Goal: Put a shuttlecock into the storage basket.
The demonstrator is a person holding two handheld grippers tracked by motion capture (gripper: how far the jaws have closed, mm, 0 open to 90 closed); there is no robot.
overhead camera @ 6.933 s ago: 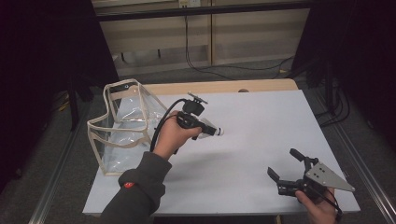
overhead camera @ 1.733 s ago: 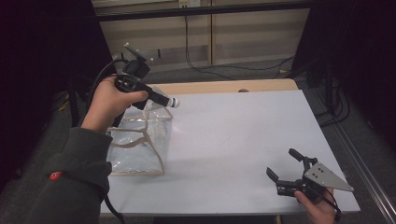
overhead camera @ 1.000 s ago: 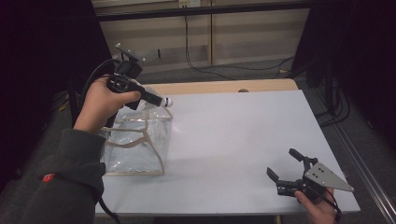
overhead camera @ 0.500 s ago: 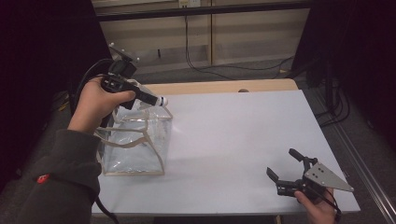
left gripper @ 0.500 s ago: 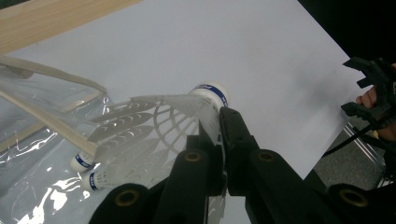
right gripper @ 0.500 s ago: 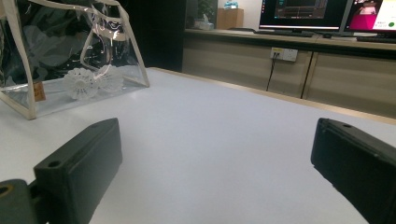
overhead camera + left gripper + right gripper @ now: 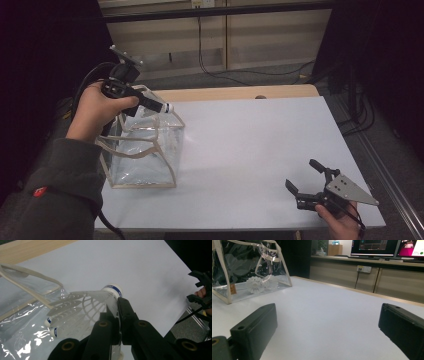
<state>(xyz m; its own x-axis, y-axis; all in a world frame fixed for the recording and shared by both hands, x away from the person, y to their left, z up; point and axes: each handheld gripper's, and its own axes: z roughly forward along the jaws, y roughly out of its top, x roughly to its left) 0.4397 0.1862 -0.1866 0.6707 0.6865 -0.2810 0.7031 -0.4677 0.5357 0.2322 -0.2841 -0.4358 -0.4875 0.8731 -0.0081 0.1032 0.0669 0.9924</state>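
Note:
My left gripper (image 7: 156,104) hangs over the open top of a clear plastic bag (image 7: 145,155) with cream trim, at the table's left. It is shut on the feather skirt of a white shuttlecock (image 7: 96,298), whose cork tip (image 7: 168,107) points right. In the left gripper view, two more shuttlecocks (image 7: 53,326) lie inside the bag (image 7: 22,315) below the left gripper (image 7: 117,305). My right gripper (image 7: 301,173) rests low at the table's front right, open and with nothing in it. In its own view the right gripper (image 7: 327,322) stands wide apart, facing the bag (image 7: 227,270) and its shuttlecocks (image 7: 260,284).
The white table top (image 7: 250,145) stretches between the bag and the right gripper. A wooden strip (image 7: 235,93) runs along the far edge, with cables and a low cabinet (image 7: 225,35) behind. Monitors (image 7: 374,246) stand on a counter.
My left gripper, still shut on the shuttlecock, has drifted slightly left and down over the bag's mouth. The right gripper has stayed where it was.

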